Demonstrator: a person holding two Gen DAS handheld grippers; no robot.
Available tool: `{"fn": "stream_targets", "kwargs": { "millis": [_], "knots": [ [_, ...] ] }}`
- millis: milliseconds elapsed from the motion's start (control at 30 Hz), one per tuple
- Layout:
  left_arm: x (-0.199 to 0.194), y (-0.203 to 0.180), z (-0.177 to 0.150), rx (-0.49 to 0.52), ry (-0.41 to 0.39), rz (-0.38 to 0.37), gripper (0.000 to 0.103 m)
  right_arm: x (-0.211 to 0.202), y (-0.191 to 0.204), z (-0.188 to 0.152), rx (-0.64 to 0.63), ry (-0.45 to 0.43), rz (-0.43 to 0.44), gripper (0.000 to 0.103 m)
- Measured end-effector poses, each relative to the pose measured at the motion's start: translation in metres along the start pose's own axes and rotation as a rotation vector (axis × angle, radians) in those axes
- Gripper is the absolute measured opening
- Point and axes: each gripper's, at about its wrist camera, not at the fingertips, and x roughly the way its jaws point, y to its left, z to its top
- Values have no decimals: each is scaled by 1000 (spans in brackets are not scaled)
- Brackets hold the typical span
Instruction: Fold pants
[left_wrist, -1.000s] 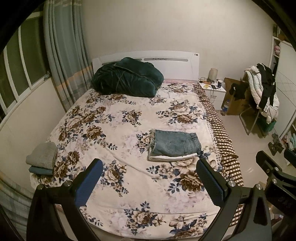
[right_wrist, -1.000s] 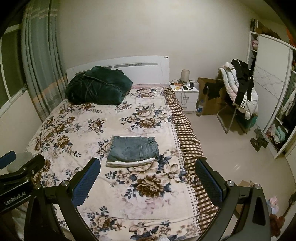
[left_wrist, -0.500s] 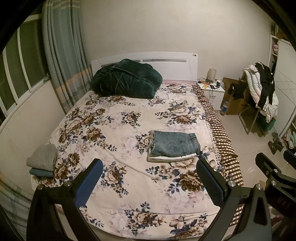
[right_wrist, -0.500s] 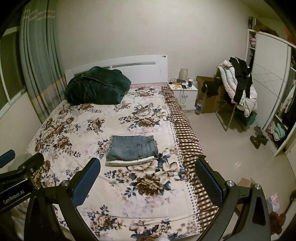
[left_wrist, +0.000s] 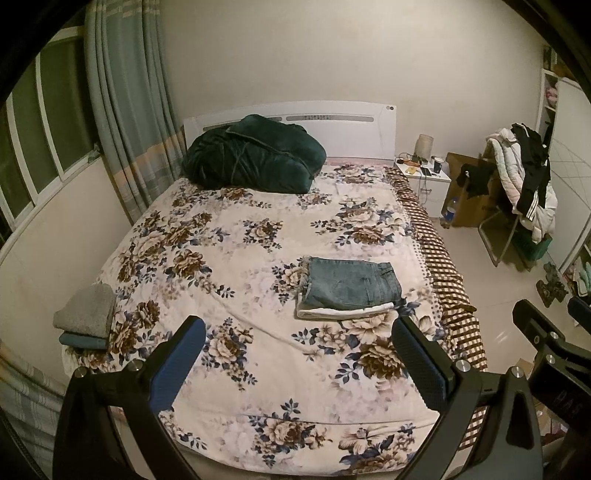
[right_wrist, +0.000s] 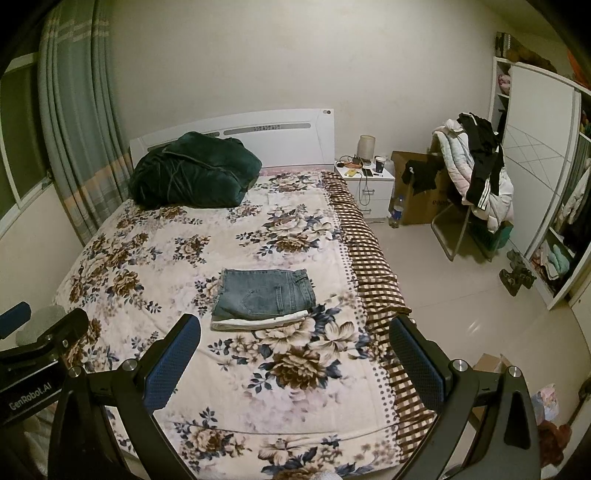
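Folded blue denim pants lie on a folded white garment on the floral bed, right of its middle. They also show in the right wrist view. My left gripper is open and empty, held above the foot of the bed, well short of the pants. My right gripper is open and empty too, over the bed's near right corner. Neither touches any cloth.
A dark green duvet lies by the headboard. Folded grey and teal cloths sit at the bed's left edge. A nightstand, a box and a clothes-laden chair stand right of the bed. A wardrobe is at far right.
Both grippers have drawn back slightly from the bed and stay open. The folded pants have not moved.
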Motion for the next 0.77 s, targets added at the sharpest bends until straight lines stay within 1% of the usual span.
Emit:
{"fn": "stream_targets", "kwargs": {
  "millis": [767],
  "knots": [
    [2, -1, -3, 0, -7, 4, 103, -2, 0, -6, 3, -4, -3, 103]
  ]
}}
